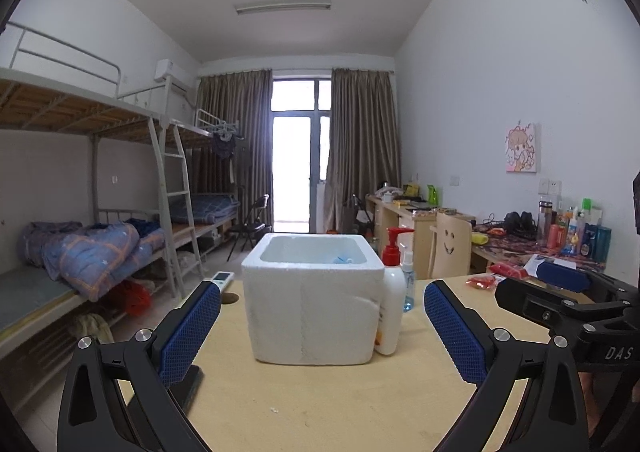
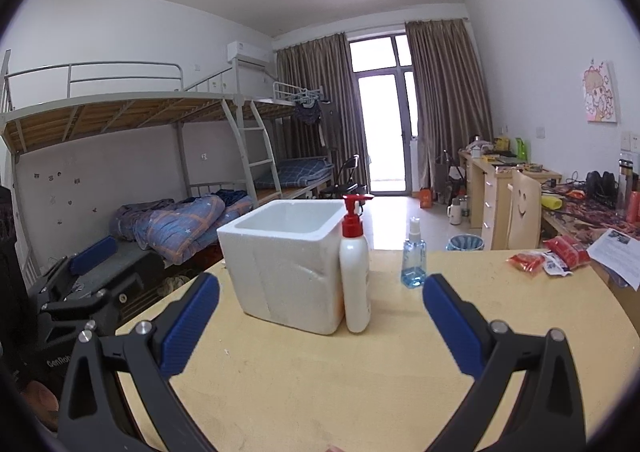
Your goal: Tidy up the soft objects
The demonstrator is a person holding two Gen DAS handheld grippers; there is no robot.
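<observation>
Red soft packets (image 2: 552, 254) lie at the far right of the pale wooden table (image 2: 320, 380), a cluster of red and white-printed wrappers touching one another, well apart from the foam box. In the left wrist view the same packets (image 1: 498, 276) show beyond the right gripper's body, partly hidden by it.

White foam box (image 1: 312, 296) stands upright near the table's middle, open at the top. Inside, a small blue item (image 1: 342, 260) shows low against the near wall; too little is visible to tell what it is. From the right wrist view the box interior (image 2: 288, 219) looks bare, since the near wall hides the bottom.

White pump bottle (image 2: 354, 272) with red pump head stands upright, touching the box's right side. Clear spray bottle (image 2: 414, 260) holding blue liquid stands just beyond and to the right of it, apart from both.

Left gripper (image 1: 322, 332) hovers above the near table edge, pointed at the box, its blue-padded fingers (image 1: 188, 332) spread wide and holding nothing. Right gripper (image 2: 320, 326) sits level with it, fingers (image 2: 452, 324) likewise spread and empty, aimed at the pump bottle and box. Each gripper's black frame shows in the other's view.

A white remote (image 1: 222, 278) lies at the table's far left edge, beside a round hole in the top. Printed paper (image 2: 618, 256) lies past the packets.
</observation>
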